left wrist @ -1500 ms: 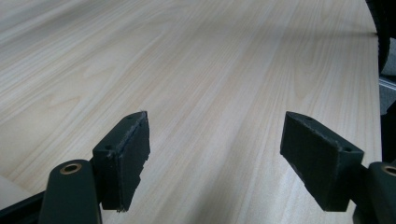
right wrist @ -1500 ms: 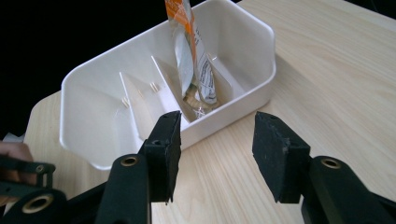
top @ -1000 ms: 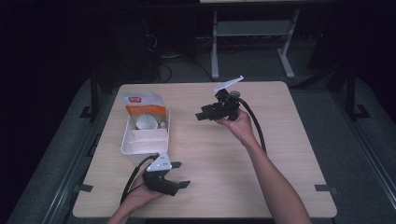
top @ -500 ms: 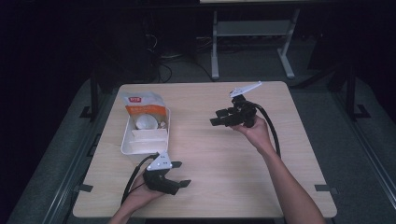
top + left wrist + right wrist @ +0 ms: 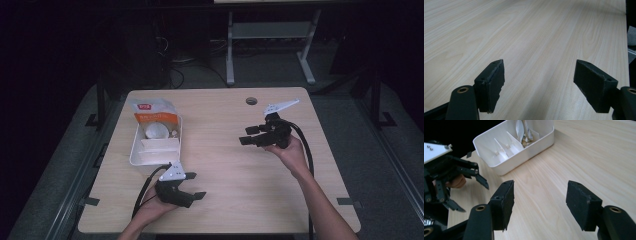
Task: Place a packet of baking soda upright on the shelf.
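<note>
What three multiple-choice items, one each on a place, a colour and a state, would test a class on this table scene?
1. Where on the table is the tray?
A. left side
B. right side
C. near edge, centre

2. What colour is the tray?
A. black
B. white
C. green

3. How are the right gripper jaws?
A. shut on a bag
B. shut on the tray
C. open, nothing between them

Answers:
1 A: in the high view the tray lies on the left, beyond the left gripper.
2 B: its walls are white in the right gripper view.
3 C: bare wood shows between the parted jaws, which have just been opening.
</note>
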A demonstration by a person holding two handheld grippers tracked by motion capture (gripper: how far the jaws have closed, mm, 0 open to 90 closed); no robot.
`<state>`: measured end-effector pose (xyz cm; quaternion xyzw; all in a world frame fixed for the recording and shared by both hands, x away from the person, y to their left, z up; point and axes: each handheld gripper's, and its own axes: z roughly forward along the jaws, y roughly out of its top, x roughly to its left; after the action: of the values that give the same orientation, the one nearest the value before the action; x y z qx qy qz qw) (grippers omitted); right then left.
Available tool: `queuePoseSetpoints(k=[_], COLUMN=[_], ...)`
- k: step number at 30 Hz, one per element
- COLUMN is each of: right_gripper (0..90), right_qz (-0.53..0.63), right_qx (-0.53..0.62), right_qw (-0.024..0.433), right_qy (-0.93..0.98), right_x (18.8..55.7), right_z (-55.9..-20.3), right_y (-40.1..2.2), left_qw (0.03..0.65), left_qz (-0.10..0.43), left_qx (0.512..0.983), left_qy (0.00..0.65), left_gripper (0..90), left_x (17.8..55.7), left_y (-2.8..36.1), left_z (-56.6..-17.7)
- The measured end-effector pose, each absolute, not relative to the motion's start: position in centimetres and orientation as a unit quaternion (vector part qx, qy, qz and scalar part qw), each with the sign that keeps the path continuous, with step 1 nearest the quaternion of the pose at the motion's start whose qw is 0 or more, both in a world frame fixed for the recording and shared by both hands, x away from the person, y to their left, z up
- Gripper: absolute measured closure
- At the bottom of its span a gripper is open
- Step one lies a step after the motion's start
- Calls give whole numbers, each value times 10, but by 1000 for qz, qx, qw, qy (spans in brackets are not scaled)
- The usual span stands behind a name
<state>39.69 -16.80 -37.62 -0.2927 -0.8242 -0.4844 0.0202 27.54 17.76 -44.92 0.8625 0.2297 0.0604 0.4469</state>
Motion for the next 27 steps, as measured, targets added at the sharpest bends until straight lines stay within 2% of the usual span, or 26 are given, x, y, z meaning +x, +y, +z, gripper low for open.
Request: queuePoseSetpoints(k=[27], right_gripper=[357], right_qz=[-467], right_qx=[-329], right_qw=[17], right_qy=[-821], right_x=[352], right_z=[-397], right_y=[-224], left_qw=[448], left_qz=[70], left_qx=[860], left_qy=[233], left_gripper=[243], left_x=[279], left_y=[178], left_z=[-448])
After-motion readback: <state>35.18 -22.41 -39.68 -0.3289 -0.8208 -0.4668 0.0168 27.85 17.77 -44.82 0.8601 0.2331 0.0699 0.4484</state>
